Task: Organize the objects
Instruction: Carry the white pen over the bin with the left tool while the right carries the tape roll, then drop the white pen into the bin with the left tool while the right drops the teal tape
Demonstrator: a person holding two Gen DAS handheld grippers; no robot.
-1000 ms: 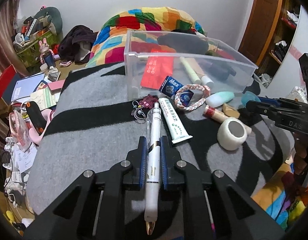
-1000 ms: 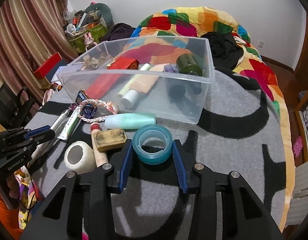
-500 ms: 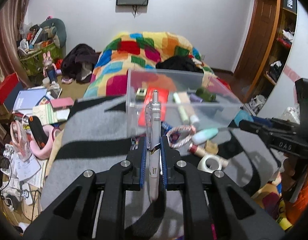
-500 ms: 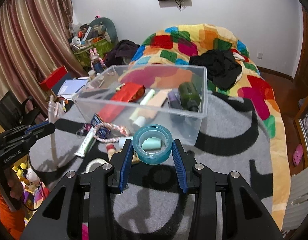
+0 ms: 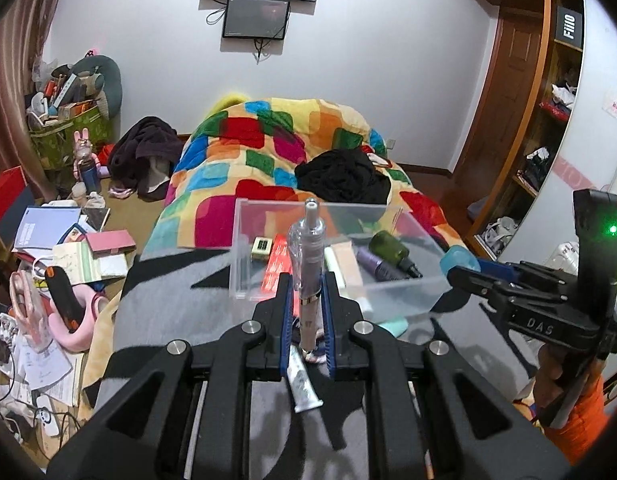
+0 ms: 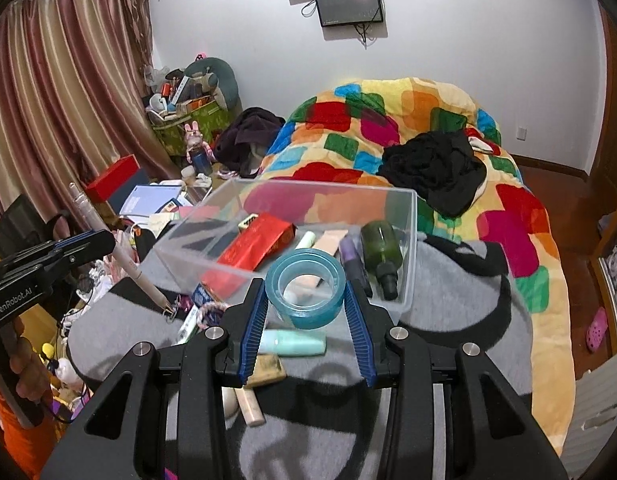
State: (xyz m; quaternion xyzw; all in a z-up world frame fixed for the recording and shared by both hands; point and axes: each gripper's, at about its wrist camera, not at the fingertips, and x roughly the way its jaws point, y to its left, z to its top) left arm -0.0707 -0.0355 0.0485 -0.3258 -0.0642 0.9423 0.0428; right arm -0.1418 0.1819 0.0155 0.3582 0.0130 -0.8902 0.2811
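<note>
Above the grey blanket (image 6: 468, 292), in front of the clear box (image 6: 404, 240), the left gripper (image 5: 306, 312) pinches a pen (image 5: 308, 256) and the right gripper (image 6: 306, 304) clamps a blue tape roll (image 6: 306, 288).

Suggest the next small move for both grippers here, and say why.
Probably carry both forward over the clear bin and release. The left gripper is shut on the pen, the right gripper on the blue tape roll, both lifted short of its near wall.
</note>
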